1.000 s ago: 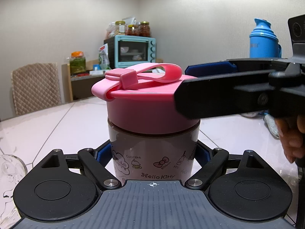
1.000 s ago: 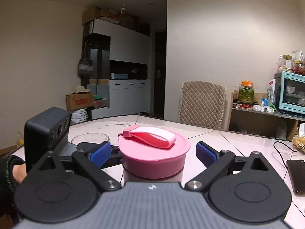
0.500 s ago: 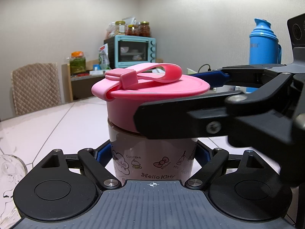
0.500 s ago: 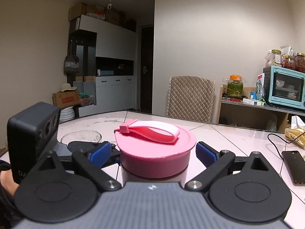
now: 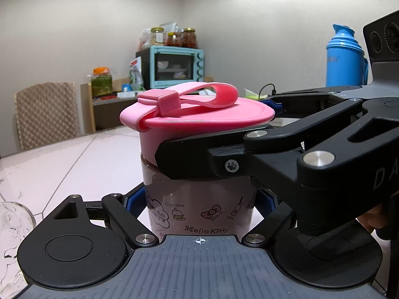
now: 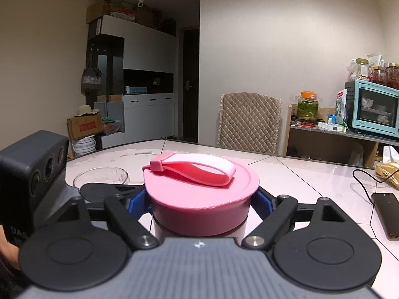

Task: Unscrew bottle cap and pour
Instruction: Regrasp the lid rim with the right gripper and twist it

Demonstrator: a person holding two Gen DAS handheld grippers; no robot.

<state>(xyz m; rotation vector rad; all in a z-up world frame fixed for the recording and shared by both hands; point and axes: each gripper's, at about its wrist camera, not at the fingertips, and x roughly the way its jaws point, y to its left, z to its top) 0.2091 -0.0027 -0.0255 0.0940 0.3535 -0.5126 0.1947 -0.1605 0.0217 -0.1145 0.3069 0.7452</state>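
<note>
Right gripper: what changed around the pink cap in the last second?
The right gripper moved in around the pink cap and closed on its sides. Unchanged: the left gripper grips the bottle body, cap on, bottle upright on the table.

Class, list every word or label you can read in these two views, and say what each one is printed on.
"Hello Kitty", "Cupcake", "Ribbon": on the bottle.
"DA": on the right hand-held gripper, cut off by the frame.
Blue flask label, cardboard box label: too blurred to read.
</note>
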